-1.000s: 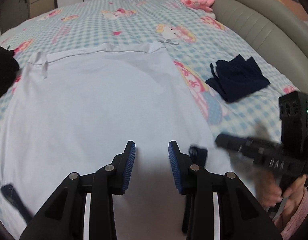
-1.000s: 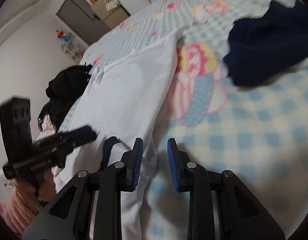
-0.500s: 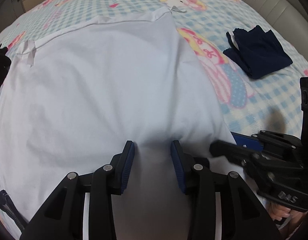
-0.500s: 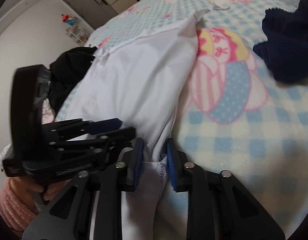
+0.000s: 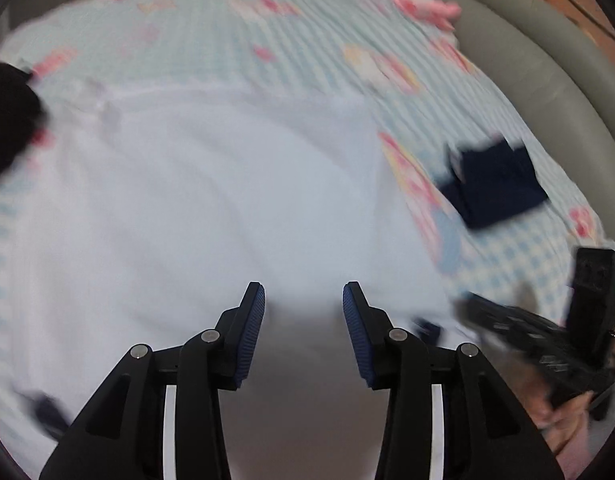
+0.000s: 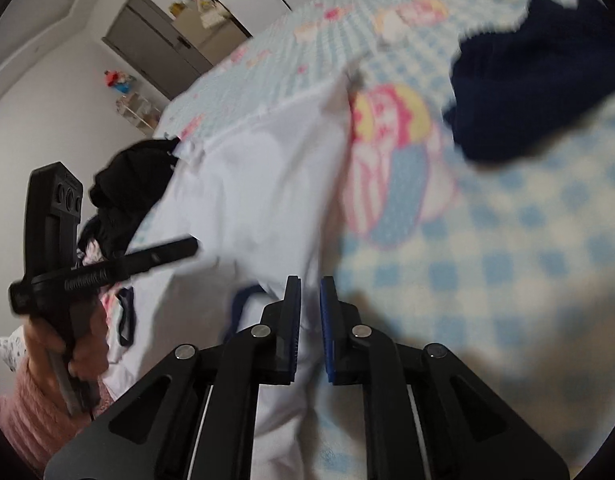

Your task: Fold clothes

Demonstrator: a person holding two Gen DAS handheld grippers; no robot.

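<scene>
A white garment [image 5: 207,200] lies spread flat on the checked bed cover [image 5: 307,20]. My left gripper [image 5: 303,300] hovers open over its near part, and nothing is between the pads. The right wrist view shows the same garment [image 6: 259,184] from its right edge. There my right gripper [image 6: 310,292] is closing, with a fold of that edge pinched between its blue pads. A dark blue collar trim [image 6: 239,304] shows just left of it. The left gripper [image 6: 187,248] appears at the left, held by a hand in a pink sleeve [image 6: 47,360].
A folded navy cloth [image 5: 495,188] lies on the cover to the right of the garment. A black heap of clothes [image 5: 7,120] sits at the left edge. A grey padded bed rim [image 5: 527,60] curves along the right, with a pink plush toy [image 5: 423,4] beside it.
My right gripper's jaws narrowed onto the garment's right edge and lifted it slightly. My left gripper dipped close to the cloth, then drew back, its jaws a little wider.
</scene>
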